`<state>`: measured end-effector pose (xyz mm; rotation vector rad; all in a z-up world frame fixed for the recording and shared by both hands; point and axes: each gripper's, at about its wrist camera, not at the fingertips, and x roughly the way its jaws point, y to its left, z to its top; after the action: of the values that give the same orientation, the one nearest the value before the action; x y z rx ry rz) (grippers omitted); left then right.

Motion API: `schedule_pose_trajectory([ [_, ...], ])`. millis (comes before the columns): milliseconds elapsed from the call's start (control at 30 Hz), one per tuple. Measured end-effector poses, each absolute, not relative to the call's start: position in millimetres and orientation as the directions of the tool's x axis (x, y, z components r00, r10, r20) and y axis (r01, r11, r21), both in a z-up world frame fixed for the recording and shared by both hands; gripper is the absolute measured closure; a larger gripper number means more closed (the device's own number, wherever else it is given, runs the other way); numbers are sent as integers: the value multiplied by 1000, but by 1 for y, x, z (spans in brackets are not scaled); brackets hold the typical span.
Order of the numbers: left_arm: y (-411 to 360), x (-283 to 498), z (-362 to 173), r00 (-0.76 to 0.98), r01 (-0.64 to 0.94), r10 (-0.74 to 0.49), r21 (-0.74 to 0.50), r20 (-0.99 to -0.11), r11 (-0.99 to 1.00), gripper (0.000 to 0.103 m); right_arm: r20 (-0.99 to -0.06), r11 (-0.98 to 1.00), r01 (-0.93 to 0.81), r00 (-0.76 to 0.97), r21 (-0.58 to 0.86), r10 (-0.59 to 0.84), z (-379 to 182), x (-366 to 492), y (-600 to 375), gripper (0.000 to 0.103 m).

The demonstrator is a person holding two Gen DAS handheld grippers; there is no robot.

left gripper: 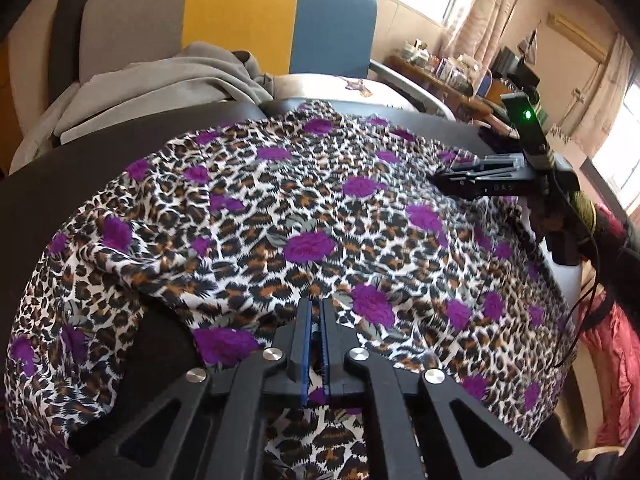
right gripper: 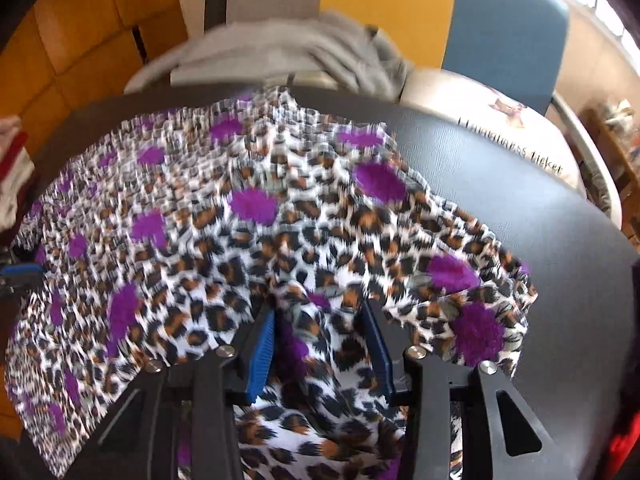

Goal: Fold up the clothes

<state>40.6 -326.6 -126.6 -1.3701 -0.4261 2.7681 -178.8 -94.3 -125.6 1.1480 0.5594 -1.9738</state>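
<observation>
A leopard-print garment (left gripper: 304, 216) with purple flowers lies spread and wrinkled over a dark table (left gripper: 60, 172). My left gripper (left gripper: 316, 320) hovers low over its near edge with the blue pads almost touching; I see no cloth pinched between them. At the garment's right side, the right gripper (left gripper: 444, 178) reaches in. In the right wrist view the right gripper (right gripper: 320, 320) stands open, and a raised fold of the garment (right gripper: 224, 216) sits between its blue pads (right gripper: 262, 344). That view is blurred.
A grey sweatshirt (left gripper: 168, 80) is heaped on a grey, yellow and blue chair (left gripper: 240, 20) behind the table. A white printed cushion (right gripper: 516, 136) lies at the back right. Bare tabletop (right gripper: 560, 240) shows right of the garment. A pink garment (left gripper: 616, 340) hangs at far right.
</observation>
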Motion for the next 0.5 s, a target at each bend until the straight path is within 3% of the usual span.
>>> schedule_pose_trajectory([
  [33, -329, 41, -124, -622, 102, 144, -262, -770, -960, 101, -866, -611, 792, -298, 11, -402, -125, -178, -93, 95],
  [200, -344, 36, -102, -682, 113, 170, -332, -712, -936, 101, -831, -616, 787, -335, 12, -444, -111, -169, -85, 96],
  [500, -382, -25, -81, -717, 176, 73, -281, -693, -943, 102, -763, -695, 718, -430, 36, -483, -87, -187, -72, 96],
])
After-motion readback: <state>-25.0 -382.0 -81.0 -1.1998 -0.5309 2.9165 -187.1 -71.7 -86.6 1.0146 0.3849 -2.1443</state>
